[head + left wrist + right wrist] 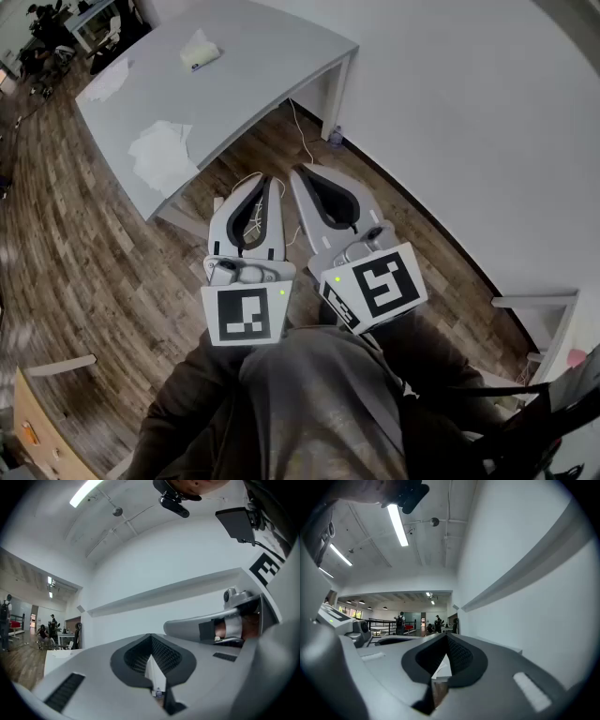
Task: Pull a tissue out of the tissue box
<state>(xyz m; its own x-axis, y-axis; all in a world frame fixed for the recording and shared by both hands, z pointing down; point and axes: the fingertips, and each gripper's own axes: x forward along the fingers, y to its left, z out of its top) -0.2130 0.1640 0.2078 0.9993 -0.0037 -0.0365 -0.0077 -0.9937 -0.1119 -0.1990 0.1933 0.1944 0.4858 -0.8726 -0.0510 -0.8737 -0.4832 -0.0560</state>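
Observation:
The tissue box, yellowish with a white tissue sticking up, sits at the far side of the grey table. Loose white tissues lie near the table's front edge, and another tissue lies at its left. Both grippers are held side by side close to my body over the wooden floor, well short of the table and pointing toward it. My left gripper is shut with nothing in it. My right gripper is also shut and empty.
A white wall runs along the right. A thin cable and a small bottle lie on the floor by the table leg. White furniture stands at the right and a wooden cabinet at the lower left.

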